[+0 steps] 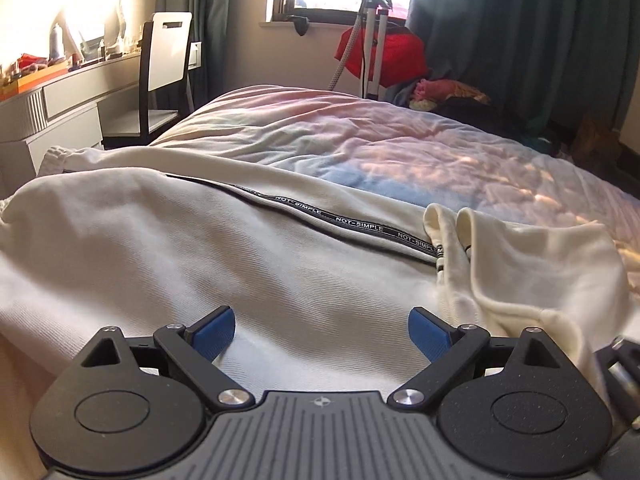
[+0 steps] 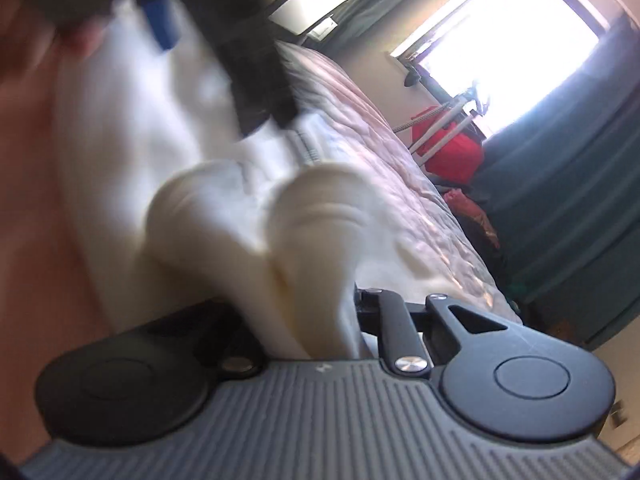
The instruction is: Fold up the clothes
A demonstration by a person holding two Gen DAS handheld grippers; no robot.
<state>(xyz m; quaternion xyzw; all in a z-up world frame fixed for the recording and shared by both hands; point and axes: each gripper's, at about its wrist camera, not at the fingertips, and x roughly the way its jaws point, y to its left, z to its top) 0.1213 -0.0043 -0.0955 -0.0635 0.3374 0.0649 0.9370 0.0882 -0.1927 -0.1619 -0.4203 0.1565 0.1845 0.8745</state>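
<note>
Cream jacket [image 1: 168,248] lies spread flat on the bed [image 1: 460,152], near its front edge, so it can be folded. Its long black zipper strip [image 1: 340,218] runs across it, from the far left side toward the near right. One soft part [image 2: 304,240] of the jacket is pinched tight in the right gripper [image 2: 308,332], lifted up, likely to fold it over. The left gripper [image 1: 322,334] hangs just above the cloth with its blue fingers [image 1: 214,330] wide apart, holding nothing.
</note>
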